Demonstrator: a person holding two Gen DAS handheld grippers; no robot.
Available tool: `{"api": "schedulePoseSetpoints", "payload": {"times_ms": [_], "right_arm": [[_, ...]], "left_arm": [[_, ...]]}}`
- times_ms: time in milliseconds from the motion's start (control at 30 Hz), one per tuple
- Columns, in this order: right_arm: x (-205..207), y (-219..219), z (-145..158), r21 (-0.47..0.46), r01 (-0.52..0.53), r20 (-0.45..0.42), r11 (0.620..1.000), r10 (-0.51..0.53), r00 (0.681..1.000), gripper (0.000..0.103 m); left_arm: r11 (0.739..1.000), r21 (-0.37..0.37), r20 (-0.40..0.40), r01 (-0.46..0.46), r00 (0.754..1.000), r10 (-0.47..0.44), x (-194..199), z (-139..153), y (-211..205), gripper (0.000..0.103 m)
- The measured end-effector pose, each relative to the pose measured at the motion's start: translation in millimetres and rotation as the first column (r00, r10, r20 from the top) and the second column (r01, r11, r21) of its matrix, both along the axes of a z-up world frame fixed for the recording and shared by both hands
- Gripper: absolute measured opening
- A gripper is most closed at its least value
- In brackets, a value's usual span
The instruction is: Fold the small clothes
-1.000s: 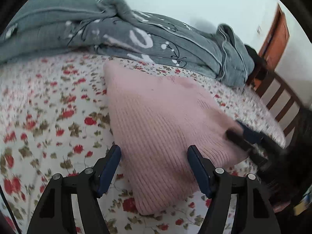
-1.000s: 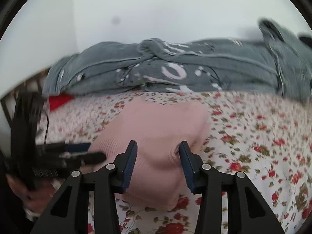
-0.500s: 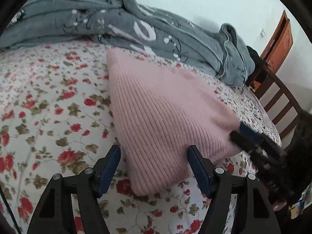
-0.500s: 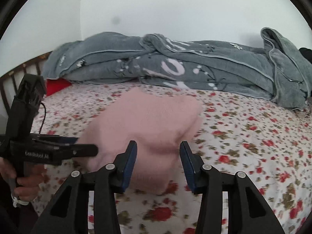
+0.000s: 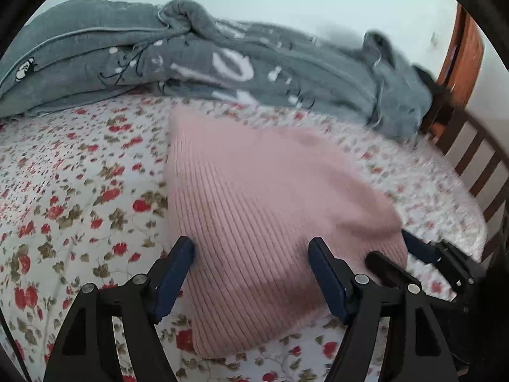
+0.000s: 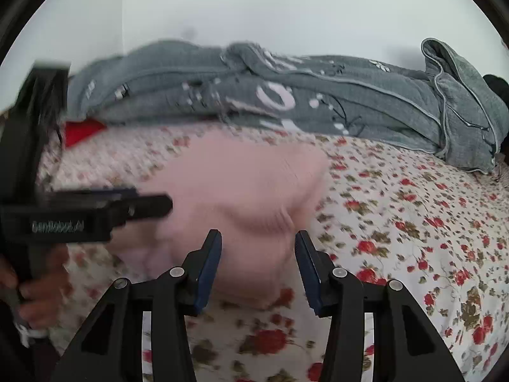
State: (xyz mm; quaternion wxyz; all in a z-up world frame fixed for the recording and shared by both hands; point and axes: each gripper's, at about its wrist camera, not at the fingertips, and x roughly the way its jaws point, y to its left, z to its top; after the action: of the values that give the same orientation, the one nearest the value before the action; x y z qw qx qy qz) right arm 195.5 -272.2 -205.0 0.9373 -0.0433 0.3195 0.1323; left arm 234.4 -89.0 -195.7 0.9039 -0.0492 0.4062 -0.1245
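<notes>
A pink ribbed knit garment point(image 5: 254, 210) lies folded on the flowered bedsheet point(image 5: 73, 197). My left gripper point(image 5: 251, 248) hovers over its near corner. Its jaws are opening, and the knit lies under and between them without being pinched. In the right wrist view the same garment point(image 6: 241, 191) looks blurred, and my right gripper point(image 6: 258, 237) stands open over its near edge, gripping nothing. Each gripper shows in the other's view: the right gripper point(image 5: 397, 251) is at the garment's right edge, and the left gripper point(image 6: 149, 199) is at its left edge, held by a hand point(image 6: 35, 296).
A crumpled grey blanket point(image 5: 222, 63) with white print runs along the back of the bed against the wall. A wooden rail point(image 5: 477, 165) borders the bed on the right. Something red point(image 6: 82, 130) peeks out from under the blanket at the left.
The left gripper has moved forward over the garment's near corner and its jaws stand a little wider. The right gripper has edged nearer the garment. Both views are blurred by motion.
</notes>
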Motion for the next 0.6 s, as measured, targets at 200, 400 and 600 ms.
{"api": "schedulePoseSetpoints", "payload": {"times_ms": [200,400,600], "right_arm": [[2,-29,-16,0.024,0.077,-0.056,0.997,-0.076,0.996,0.047],[-5,-36,-8,0.03,0.107,-0.077,0.994,-0.105,0.991,0.047],[-25,-41,11,0.052,0.15,-0.076,0.987,-0.146,0.986,0.047]], "left_arm": [[0.994,-0.109,-0.106,-0.008,0.994,-0.003,-9,-25,27,0.078],[0.993,-0.105,-0.103,-0.05,0.994,0.04,-30,-19,39,0.077],[0.995,-0.082,-0.094,-0.061,0.994,0.053,-57,-5,37,0.074]]}}
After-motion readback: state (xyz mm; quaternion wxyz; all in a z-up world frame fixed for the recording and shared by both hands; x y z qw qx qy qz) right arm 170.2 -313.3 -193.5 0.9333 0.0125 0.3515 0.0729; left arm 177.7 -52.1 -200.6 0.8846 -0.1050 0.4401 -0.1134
